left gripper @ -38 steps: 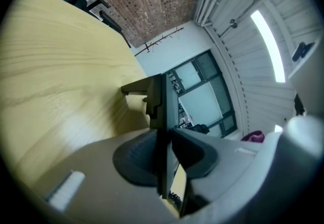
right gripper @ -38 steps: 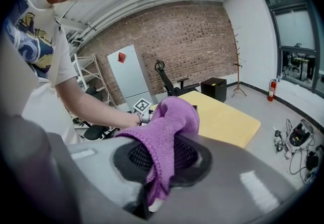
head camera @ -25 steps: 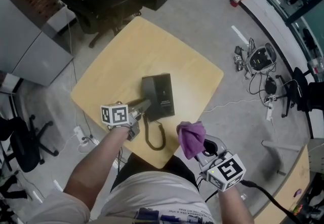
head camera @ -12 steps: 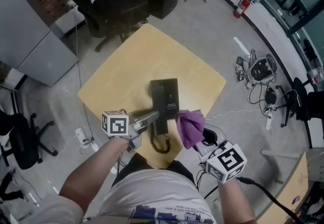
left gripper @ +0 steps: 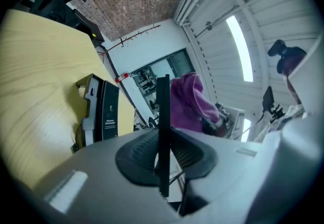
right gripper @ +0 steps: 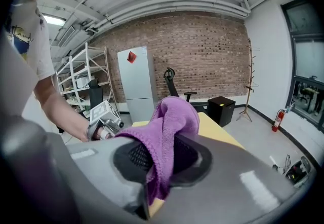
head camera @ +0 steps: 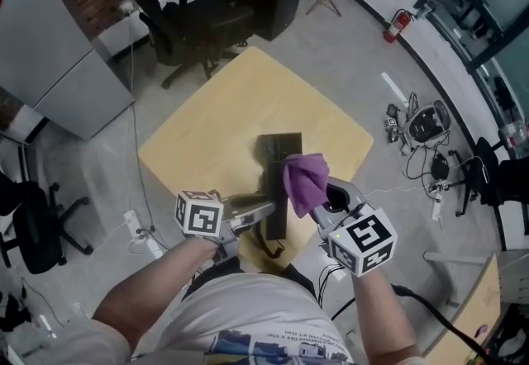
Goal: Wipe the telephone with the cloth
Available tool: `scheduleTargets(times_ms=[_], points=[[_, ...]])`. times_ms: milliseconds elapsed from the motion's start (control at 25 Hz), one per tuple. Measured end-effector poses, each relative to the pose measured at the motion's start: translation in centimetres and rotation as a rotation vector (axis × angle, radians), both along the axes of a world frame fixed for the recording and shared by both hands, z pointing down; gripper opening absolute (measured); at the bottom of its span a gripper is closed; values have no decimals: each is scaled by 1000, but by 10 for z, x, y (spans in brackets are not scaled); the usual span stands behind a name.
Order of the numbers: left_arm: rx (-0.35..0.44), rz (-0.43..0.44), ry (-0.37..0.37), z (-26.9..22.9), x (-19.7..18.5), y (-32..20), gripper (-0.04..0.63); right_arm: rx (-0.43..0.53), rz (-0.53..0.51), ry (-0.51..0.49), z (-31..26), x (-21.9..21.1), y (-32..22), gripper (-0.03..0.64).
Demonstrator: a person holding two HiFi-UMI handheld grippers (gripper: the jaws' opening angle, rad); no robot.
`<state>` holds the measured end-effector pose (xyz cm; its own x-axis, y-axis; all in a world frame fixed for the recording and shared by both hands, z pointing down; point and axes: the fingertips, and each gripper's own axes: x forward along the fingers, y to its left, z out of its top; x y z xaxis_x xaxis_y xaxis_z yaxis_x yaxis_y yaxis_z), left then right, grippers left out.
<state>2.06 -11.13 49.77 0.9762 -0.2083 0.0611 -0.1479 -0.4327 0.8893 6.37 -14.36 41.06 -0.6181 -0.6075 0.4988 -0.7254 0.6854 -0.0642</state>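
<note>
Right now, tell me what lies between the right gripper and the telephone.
The purple cloth, clamped in the jaws of the right gripper, overlaps the telephone in the head view; whether it touches isn't clear.

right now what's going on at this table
A person holds a hand-held gripper in each hand over a wooden table. The right hand-held gripper is clamped on a purple cloth, held over the near end of the black telephone. The left hand-held gripper grips a thin black piece, seemingly the handset, lifted off the base. Whether the cloth touches the telephone can't be told.
</note>
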Motion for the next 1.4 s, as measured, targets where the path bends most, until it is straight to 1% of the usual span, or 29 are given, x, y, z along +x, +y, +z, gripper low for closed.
scheduleTargets(times_ms=[200,440,720,800,920,1160,1280,1400], points=[[7,-2,16,-5,-7,-3,77,-36,1,45,15,-9,15,43],[15,-18,39,-12,-18,-16,77,-97,18,55,31,-16,45,43],[29,-21,60,-17,-20,-26,77,-147,28,86,44,-15,79,43],[31,-12,63,-18,-18,-27,77,-134,41,88,36,-12,77,43],[30,2,66,-18,-16,-25,77,-88,61,86,16,-12,64,43],[27,30,66,-15,-11,-14,77,-1,65,89,-15,-22,31,43],[27,38,65,-15,-9,-9,77,19,64,97,-22,-26,19,43],[24,40,66,-14,-11,-5,77,13,58,115,-19,-32,14,43]])
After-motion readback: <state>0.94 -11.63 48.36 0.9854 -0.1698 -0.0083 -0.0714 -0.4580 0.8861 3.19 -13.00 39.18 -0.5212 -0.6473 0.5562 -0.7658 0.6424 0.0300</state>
